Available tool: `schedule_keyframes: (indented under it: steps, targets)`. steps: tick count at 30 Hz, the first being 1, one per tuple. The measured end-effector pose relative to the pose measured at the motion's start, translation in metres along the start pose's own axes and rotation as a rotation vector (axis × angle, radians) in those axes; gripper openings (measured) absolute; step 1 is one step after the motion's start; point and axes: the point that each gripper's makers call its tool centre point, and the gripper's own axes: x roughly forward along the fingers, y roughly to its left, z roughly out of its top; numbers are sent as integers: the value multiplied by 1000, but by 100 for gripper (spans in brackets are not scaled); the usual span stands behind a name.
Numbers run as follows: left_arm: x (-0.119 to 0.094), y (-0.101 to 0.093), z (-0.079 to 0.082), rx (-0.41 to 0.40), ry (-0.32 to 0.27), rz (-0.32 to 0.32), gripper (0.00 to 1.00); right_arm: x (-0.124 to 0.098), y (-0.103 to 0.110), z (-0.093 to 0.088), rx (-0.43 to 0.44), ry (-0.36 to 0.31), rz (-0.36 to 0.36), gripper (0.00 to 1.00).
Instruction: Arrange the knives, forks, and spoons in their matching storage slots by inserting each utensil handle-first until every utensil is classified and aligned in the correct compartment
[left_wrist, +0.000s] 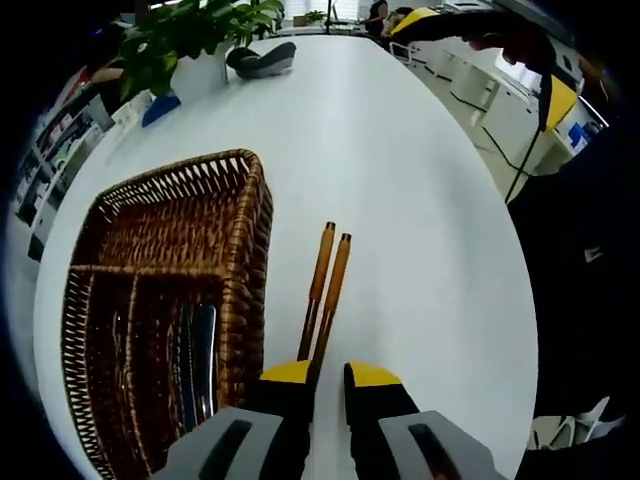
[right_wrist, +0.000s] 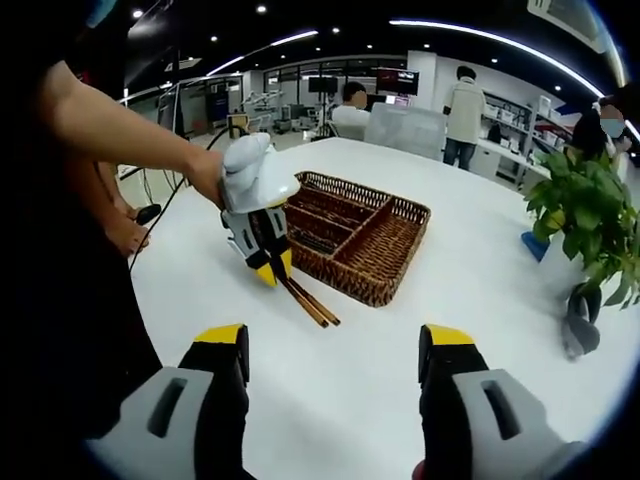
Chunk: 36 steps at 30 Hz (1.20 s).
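My left gripper (left_wrist: 328, 372) is shut on two slim wood-handled utensils (left_wrist: 328, 275). Their brown handles point away over the white table, just right of the wicker basket (left_wrist: 255, 215), and their working ends are hidden between the jaws. Several metal utensils (left_wrist: 197, 355) lie in one of the basket's long slots. In the right gripper view the left gripper (right_wrist: 270, 268) is held by a person's hand and tilts the two utensils (right_wrist: 312, 302) down toward the table beside the basket (right_wrist: 400, 262). My right gripper (right_wrist: 335, 345) stands open with nothing between its jaws, short of the basket.
A potted plant (left_wrist: 190, 40) (right_wrist: 585, 215) stands at the table's far end, with a grey object (left_wrist: 262, 60) and a blue one (left_wrist: 160, 108) beside it. The table edge (left_wrist: 490, 200) curves on the right. People stand in the office behind.
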Motion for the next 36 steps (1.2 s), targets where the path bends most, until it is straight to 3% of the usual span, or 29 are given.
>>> schedule_keyframes:
  steps: [12,17,29,36]
  targets:
    - [0,3,-5,16,40,-21,13,-1,-3,-3,-1,6,-1,70]
    - [4,-1,-16,50,87,-26,13,0,-2,-3,-5,8,4,70]
    - [5,5,-11,51,107,-5,6,-1,0,-8,-8,19,13,69]
    - [6,2,-12,175,180,53,7,1,0,-8,-5,18,12,68]
